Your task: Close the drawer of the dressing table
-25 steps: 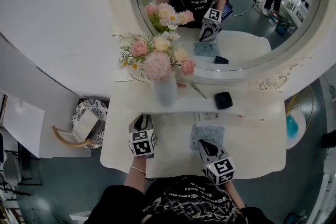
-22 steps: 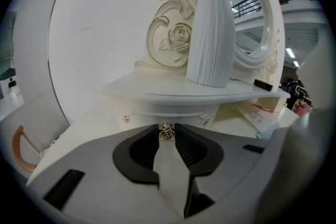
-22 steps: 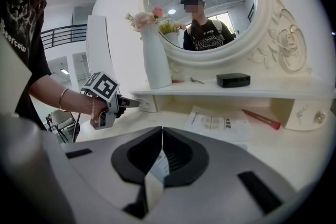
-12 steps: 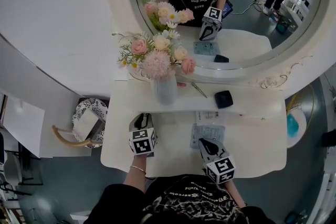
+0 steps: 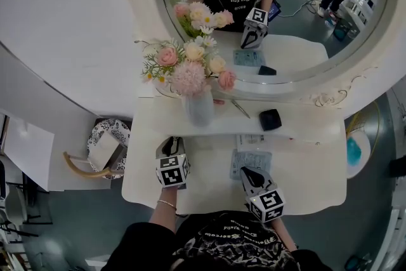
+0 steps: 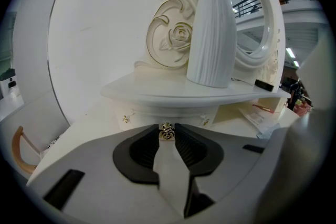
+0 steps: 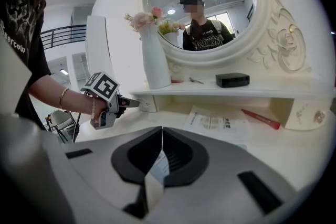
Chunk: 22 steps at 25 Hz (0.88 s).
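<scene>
Stillness is the whole story here. Set against the two earlier head views, neither gripper has moved and nothing on the dressing table (image 5: 304, 181) has shifted. The vase (image 5: 200, 108) and the paper sheet (image 5: 250, 162) lie where they did.

My left gripper (image 5: 170, 145) points slightly down at the small drawer (image 7: 149, 104), which sits under the left end of the raised shelf, below the vase. In the left gripper view its jaws stand part-way closed with the little gold knob (image 6: 167, 131) pinched between their tips, so I read that as a grip on the knob.

My right gripper (image 7: 161, 132) hangs over the table top near the paper. Its jaws are pressed together on nothing, and it plays no part in the job.

From these views I cannot tell how far the drawer front stands out from its housing.

With no travel showing since the earlier views, I judge the close either has not begun or has paused with the grip set. What it needs next, I think, is a straight push in along the drawer's run, keeping the knob square between the pads so it doesn't slip out sideways.
</scene>
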### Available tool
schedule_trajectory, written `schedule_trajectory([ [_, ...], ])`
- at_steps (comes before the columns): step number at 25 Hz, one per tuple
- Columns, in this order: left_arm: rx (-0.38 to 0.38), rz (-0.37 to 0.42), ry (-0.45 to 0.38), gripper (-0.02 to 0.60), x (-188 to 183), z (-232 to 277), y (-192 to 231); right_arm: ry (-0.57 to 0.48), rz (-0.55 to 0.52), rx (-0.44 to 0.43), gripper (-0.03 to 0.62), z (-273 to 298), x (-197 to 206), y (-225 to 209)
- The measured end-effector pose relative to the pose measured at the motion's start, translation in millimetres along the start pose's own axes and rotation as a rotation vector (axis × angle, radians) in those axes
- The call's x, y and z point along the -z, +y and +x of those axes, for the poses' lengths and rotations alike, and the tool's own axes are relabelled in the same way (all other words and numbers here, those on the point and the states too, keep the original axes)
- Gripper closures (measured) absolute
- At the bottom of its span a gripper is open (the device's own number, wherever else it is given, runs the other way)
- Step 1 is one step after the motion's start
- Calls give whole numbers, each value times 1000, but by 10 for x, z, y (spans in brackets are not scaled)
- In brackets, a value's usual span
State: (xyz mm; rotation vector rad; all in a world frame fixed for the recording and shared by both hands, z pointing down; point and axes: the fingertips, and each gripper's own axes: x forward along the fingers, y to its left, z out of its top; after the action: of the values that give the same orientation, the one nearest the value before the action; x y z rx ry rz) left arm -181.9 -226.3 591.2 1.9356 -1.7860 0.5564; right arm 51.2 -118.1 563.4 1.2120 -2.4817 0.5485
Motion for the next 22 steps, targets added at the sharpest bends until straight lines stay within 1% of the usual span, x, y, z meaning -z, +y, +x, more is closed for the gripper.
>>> schedule_trajectory([
  [22,-1,-4,-4,482,-28,36,-2,4,-1,9,580,-9,13,-12],
])
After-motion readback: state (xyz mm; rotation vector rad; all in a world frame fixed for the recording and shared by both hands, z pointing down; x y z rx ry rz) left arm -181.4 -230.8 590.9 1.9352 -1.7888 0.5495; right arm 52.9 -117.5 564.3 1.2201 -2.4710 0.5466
